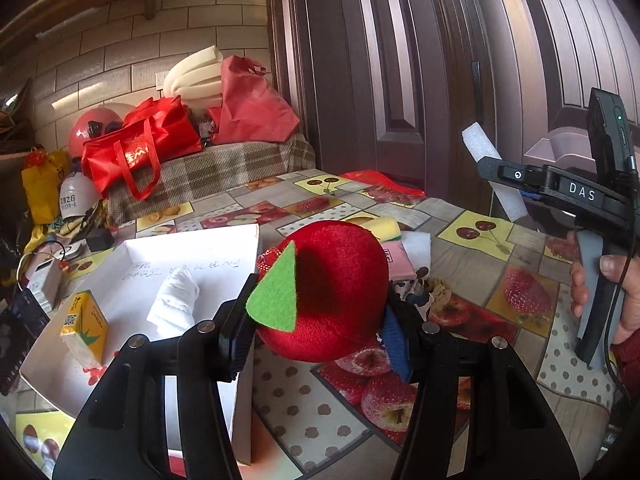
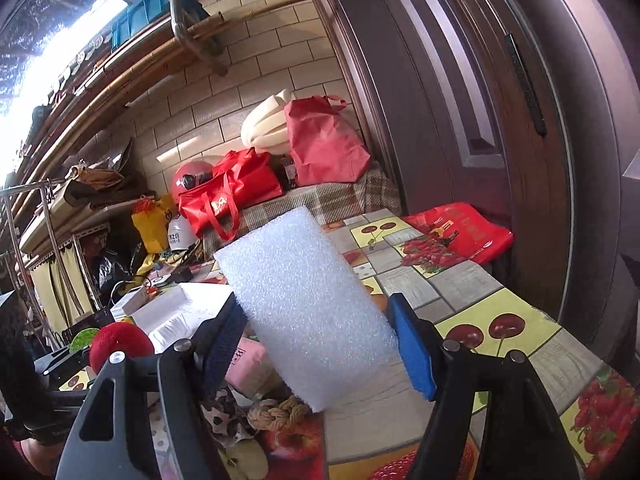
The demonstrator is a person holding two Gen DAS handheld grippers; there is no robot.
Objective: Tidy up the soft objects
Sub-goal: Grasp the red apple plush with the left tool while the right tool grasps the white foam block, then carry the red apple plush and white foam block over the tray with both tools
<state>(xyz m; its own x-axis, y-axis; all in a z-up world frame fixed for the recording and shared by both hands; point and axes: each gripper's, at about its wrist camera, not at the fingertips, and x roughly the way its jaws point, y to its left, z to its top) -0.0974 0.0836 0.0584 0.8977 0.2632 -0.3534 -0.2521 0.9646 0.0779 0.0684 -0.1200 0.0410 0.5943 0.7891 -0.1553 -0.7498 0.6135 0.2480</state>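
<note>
Gripping plush apple [image 1: 328, 292] across its yielding middle in left gripper [image 1: 320, 344]; right gripper [image 2: 316, 344] pinching light, compressible foam block [image 2: 308, 300] edgewise.

Black plastic left gripper [image 1: 320, 336] and right gripper [image 2: 320, 344], silver screws, blue pads; "DAS" lettering, grey handle, thin black cable, dark red sleeve [image 1: 628, 350].

Pale brick-tiled wall [image 2: 248, 76], dark panelled door [image 1: 400, 60], fruit-print bench [image 2: 472, 280]; bright daylight pours in top left.
</note>
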